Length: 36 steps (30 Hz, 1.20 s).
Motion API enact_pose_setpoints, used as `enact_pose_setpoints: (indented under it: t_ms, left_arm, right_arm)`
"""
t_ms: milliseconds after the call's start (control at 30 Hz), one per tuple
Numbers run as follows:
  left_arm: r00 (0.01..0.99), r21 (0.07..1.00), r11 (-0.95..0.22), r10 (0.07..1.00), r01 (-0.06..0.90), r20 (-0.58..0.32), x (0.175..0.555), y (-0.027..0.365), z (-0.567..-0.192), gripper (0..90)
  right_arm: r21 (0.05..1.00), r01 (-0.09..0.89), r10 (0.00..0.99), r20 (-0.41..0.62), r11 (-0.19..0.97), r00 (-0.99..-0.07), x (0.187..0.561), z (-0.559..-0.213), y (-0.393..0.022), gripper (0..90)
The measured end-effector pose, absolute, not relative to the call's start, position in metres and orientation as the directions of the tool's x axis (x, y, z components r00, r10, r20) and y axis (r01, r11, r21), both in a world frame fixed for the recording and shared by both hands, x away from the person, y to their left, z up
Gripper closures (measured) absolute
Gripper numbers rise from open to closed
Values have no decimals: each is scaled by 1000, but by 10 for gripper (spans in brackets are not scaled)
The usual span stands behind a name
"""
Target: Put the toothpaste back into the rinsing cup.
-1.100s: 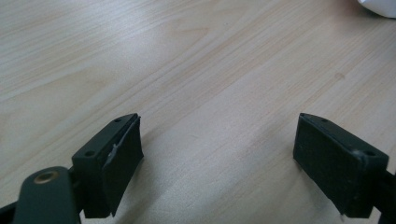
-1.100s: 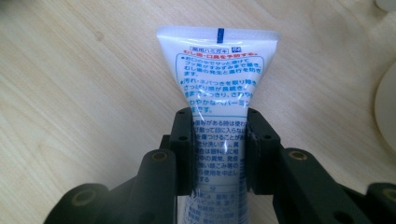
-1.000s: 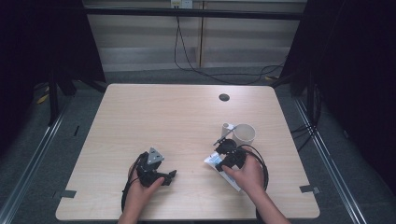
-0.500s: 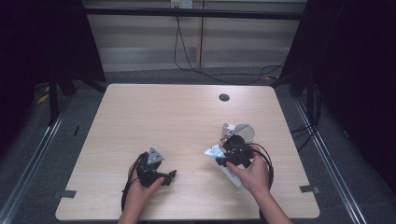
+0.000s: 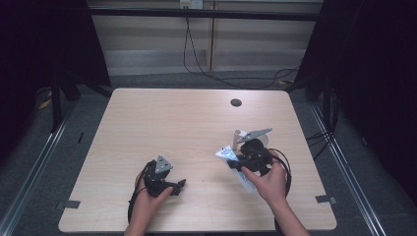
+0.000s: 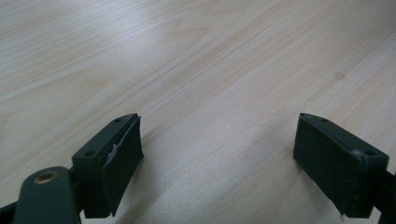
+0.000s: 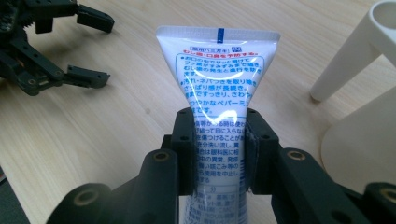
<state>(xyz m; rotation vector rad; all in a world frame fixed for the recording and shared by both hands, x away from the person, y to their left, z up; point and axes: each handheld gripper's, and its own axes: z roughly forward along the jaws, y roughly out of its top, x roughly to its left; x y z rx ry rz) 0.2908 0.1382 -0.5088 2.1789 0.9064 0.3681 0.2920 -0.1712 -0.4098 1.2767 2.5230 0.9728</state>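
Right gripper [image 7: 218,140] jaws clamped on a white tube [image 7: 218,88] with blue and red print; in the right gripper view the tube stands up the middle of the frame, pinched at its waist between the two black jaws, flat crimped end toward the top. High view: right gripper [image 5: 235,162] right of centre above the wooden surface [image 5: 162,128], tube [image 5: 227,153] jutting toward its upper left, a white cup [image 5: 260,142] just behind it. Left gripper [image 5: 178,186] at lower left, well apart; in its own view the jaws stand wide, released, bare surface [image 6: 210,70] between them.
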Motion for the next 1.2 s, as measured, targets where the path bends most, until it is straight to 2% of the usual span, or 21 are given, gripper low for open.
enact_pose_setpoints:
  t_ms: [833, 1200]
  left_arm:
    - [711, 724, -483, 703, 493, -15, 291, 138, -509, 154]
    - [711, 724, -482, 703, 493, -15, 291, 138, -509, 154]
  right_arm:
    - [766, 566, 749, 175, 305, -640, 290, -383, -183, 701]
    - [821, 499, 754, 136, 277, -643, 291, -372, -184, 701]
